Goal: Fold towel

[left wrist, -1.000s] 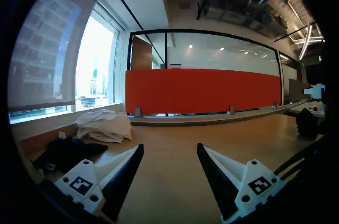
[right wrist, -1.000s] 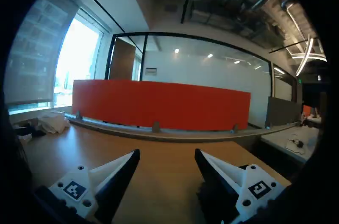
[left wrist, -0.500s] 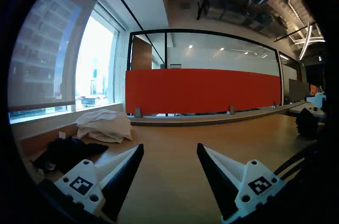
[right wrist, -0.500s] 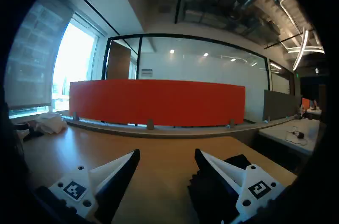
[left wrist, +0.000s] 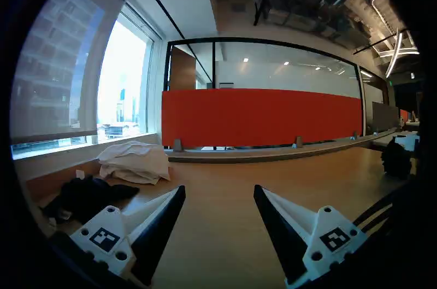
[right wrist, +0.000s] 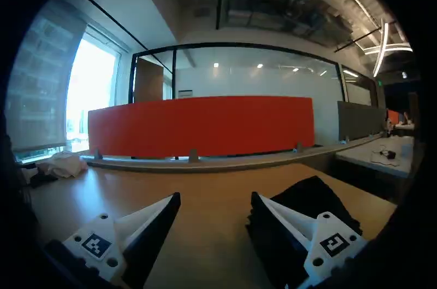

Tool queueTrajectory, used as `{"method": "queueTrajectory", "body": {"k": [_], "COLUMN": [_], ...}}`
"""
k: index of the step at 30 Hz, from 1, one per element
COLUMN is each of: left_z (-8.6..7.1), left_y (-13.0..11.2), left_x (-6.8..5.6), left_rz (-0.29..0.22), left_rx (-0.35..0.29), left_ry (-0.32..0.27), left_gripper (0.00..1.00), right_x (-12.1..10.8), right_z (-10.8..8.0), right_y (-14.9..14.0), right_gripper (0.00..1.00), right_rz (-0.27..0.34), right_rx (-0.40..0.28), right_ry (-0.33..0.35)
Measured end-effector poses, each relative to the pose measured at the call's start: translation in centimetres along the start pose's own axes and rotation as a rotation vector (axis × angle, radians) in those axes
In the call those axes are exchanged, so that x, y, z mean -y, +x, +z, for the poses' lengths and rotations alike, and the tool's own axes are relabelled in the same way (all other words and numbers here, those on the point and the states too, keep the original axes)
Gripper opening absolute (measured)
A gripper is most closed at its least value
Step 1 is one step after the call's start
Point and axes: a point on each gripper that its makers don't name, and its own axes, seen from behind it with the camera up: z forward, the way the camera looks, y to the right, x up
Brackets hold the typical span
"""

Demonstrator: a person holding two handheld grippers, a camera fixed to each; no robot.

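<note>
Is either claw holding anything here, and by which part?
Nothing is held: the left claw and the right claw are both open and empty.

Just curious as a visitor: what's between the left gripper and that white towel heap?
Bare wooden table, in the left gripper view, separates the left gripper from the white towel heap; a black cloth lies beside that stretch.

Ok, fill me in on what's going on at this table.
A person holds two grippers low over a wooden table, both open and empty. Ahead of the left gripper, a crumpled white towel lies by the window, with a dark cloth nearer. The right gripper faces a dark folded pile. Nothing is gripped yet.
</note>
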Motion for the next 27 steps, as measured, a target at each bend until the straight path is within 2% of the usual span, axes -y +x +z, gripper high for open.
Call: {"method": "queueTrajectory", "body": {"k": [15, 27], "left_z": [0.0, 0.0], "left_y": [-0.1, -0.1], "left_x": [0.0, 0.1], "left_rz": [0.0, 0.0], "left_rx": [0.0, 0.0], "left_ry": [0.0, 0.0], "left_gripper": [0.93, 0.93], "right_x": [0.5, 1.3], "right_z": [-0.3, -0.7], "right_y": [-1.1, -1.7], "right_gripper": [1.0, 1.0], "right_rz": [0.0, -0.042], "right_rx": [-0.006, -0.012], "right_ry": [0.012, 0.019]}}
